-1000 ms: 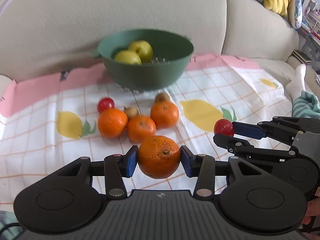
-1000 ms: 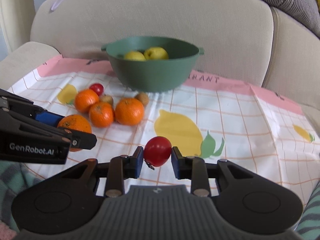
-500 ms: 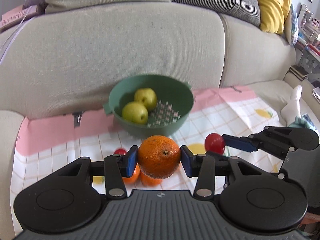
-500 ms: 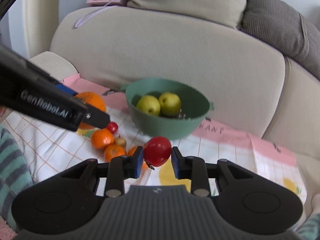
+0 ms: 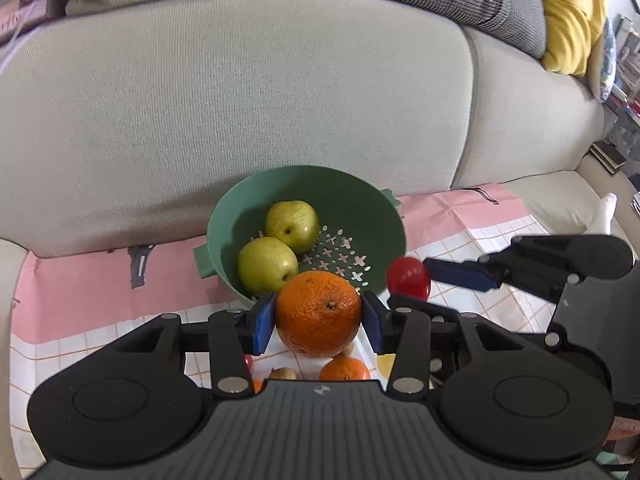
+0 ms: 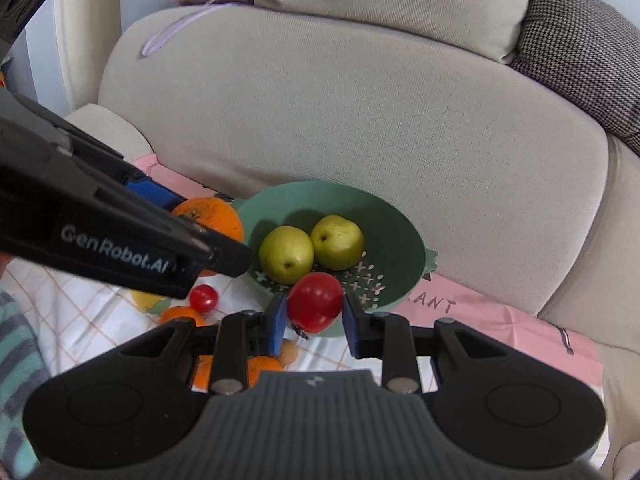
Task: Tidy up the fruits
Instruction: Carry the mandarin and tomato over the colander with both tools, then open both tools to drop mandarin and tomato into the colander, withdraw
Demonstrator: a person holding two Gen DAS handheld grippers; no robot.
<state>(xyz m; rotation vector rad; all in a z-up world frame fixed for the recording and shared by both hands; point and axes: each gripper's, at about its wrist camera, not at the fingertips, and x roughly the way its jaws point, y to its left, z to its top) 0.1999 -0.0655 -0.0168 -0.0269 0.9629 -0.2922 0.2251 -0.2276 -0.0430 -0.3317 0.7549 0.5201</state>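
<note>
My left gripper [image 5: 318,316] is shut on an orange [image 5: 318,314] and holds it in the air just in front of the green colander bowl [image 5: 360,204]. My right gripper [image 6: 315,314] is shut on a red tomato [image 6: 315,302], held over the near rim of the bowl [image 6: 400,224]. Two yellow-green apples [image 5: 280,246] lie inside the bowl. In the left wrist view the right gripper and its tomato [image 5: 409,278] hang to the right of the bowl. In the right wrist view the left gripper's orange [image 6: 212,220] is left of the bowl.
The bowl stands on a checked cloth with a pink border [image 5: 80,288] spread on a beige sofa [image 5: 240,100]. Below the grippers lie more oranges [image 5: 345,369], a small brown fruit [image 5: 284,373] and a second red tomato [image 6: 203,298]. Cushions sit on the sofa back.
Both grippers have risen and moved forward toward the bowl with their fruits. The view now looks down into the bowl, and the loose fruits have dropped below the fingers.
</note>
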